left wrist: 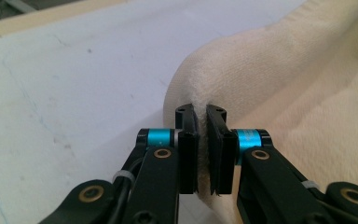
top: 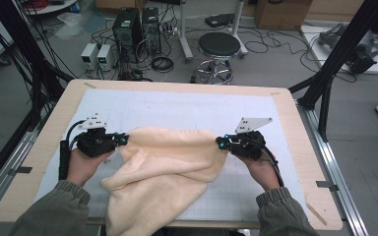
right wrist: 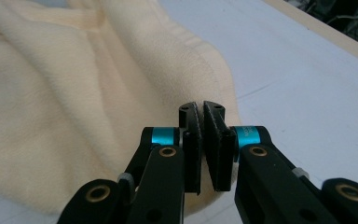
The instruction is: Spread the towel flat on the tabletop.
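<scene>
A cream fleece towel (top: 167,167) lies crumpled on the white mat (top: 177,108), its lower part hanging over the near table edge. My left gripper (top: 123,139) is shut on the towel's left edge, held in the person's left hand. In the left gripper view the black jaws pinch a fold of the towel (left wrist: 242,79) at my left gripper (left wrist: 201,112). My right gripper (top: 220,142) is shut on the towel's right edge. The right gripper view shows the towel (right wrist: 74,93) caught at its hem by my right gripper (right wrist: 200,109). The stretch between both grippers is lifted slightly.
The wooden table (top: 295,123) carries the mat. Beyond its far edge stand a black stool (top: 218,46), computer towers (top: 128,29) and tangled cables on the floor. Black frame posts (top: 339,54) rise at the right.
</scene>
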Motion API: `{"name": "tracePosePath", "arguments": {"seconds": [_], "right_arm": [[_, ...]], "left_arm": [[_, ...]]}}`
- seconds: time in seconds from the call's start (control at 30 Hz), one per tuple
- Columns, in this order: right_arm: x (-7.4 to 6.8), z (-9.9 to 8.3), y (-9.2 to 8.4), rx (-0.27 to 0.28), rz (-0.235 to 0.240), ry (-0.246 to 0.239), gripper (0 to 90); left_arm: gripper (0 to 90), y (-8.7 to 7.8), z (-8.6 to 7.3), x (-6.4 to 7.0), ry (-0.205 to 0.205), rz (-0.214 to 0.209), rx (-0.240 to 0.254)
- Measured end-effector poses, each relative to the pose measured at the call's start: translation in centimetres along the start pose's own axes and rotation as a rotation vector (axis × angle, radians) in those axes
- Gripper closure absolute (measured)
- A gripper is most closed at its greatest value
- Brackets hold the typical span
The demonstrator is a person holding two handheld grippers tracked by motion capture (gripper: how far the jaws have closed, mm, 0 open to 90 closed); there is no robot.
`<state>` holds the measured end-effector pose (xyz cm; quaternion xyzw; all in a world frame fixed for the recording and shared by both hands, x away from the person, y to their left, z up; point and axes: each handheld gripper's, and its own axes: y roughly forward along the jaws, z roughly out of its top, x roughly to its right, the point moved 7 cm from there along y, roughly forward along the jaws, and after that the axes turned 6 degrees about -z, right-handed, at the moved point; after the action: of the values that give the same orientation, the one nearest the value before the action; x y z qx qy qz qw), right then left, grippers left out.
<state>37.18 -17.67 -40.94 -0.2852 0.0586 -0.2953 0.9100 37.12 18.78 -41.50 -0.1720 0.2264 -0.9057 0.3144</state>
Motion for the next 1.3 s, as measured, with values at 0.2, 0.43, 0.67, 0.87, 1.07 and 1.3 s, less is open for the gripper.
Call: {"name": "tracePosePath", "arguments": {"seconds": [0.2,0.43,0.67,0.87,1.07,1.3], "right_arm": [[2.0,1.5,1.3,-0.022,-0.049,-0.01,86.9],[12.2,10.7,2.9,0.067,-0.274,0.141,59.7],[8.6,7.2,3.5,-0.001,-0.141,0.107,55.3],[3.6,4.5,3.0,-0.013,-0.064,0.051,53.6],[-0.9,1.9,2.3,-0.004,-0.007,-0.005,53.2],[-5.4,-1.4,4.0,-0.093,0.086,-0.056,54.4]], "left_arm": [[84.1,2.1,3.6,-3.7,-0.064,0.057,0.052],[58.4,3.6,12.9,-9.8,-0.116,0.231,0.149],[56.6,2.7,8.7,-8.0,-0.06,0.133,0.099],[53.2,0.9,4.8,-5.1,-0.032,0.081,0.088],[48.4,-1.1,0.0,-1.2,0.023,0.028,0.074],[44.1,-1.9,-5.5,1.9,0.027,-0.071,0.016]]}}
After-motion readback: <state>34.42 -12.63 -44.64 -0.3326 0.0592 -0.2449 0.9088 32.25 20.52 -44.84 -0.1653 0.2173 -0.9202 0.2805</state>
